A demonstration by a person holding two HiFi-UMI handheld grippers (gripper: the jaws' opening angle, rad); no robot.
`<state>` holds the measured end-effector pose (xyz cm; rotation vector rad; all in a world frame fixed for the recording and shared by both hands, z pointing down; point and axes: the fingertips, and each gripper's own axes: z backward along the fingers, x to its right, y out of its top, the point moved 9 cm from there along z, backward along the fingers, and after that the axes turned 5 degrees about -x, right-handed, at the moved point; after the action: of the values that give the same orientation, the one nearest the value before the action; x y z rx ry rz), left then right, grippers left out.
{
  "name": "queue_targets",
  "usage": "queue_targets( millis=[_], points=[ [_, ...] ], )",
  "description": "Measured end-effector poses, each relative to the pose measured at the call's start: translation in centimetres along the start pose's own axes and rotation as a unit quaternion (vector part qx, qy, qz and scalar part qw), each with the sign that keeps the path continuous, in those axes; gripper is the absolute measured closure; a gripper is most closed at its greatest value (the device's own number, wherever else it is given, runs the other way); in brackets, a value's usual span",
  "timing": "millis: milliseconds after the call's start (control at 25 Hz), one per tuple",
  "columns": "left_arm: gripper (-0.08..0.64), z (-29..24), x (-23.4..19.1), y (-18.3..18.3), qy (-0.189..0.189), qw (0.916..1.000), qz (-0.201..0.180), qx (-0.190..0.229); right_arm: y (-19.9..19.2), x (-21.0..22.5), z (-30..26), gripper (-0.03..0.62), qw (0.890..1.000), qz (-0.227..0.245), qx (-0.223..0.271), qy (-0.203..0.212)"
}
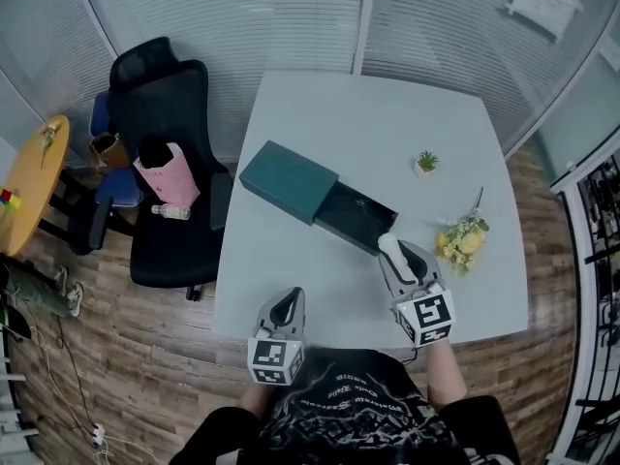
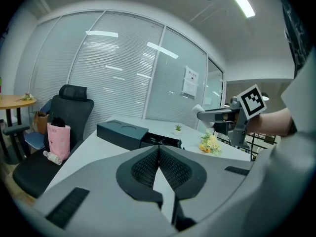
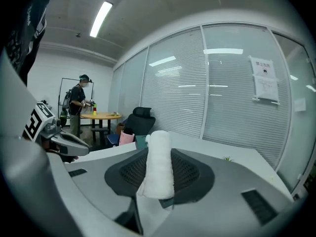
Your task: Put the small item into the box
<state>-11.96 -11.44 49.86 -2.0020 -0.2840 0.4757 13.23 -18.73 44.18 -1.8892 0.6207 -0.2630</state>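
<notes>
R gripper (image 1: 388, 246) tilts slightly down, its tip by the near-right corner of the box (image 1: 289, 177) where its drawer (image 1: 351, 219) is pulled out. Its fingers clamp a white rolled cloth (image 3: 159, 162), upright betw. them. L gripper (image 1: 290, 302) sits low over the table (image 1: 387, 124) front edge, pointing fwd, fingers pressed together w/ nothing betw. them.

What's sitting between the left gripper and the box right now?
Nothing: in the head view the table is bare from the left gripper up to the box. The left gripper view shows the same.
</notes>
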Motion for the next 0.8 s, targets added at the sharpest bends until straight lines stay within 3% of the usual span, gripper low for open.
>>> queue_targets(
  millis=[240, 480, 800],
  points=[
    [0.543, -0.8, 0.5, -0.2, 0.000, 0.9997, 0.000, -0.024, 1.3, 3.4, -3.5, 0.446, 0.998, 0.012, -0.005, 0.064],
    [0.543, -1.0, 0.4, -0.5, 0.022, 0.9988, 0.021, -0.039, 1.2, 5.3, -7.8, 0.446, 0.989, 0.085, -0.057, 0.103],
    [0.543, -0.9, -0.6, -0.5, 0.062, 0.9959, 0.036, -0.055, -0.7, 5.9, -14.3, 0.446, 0.978, 0.084, -0.112, 0.152]
  ],
)
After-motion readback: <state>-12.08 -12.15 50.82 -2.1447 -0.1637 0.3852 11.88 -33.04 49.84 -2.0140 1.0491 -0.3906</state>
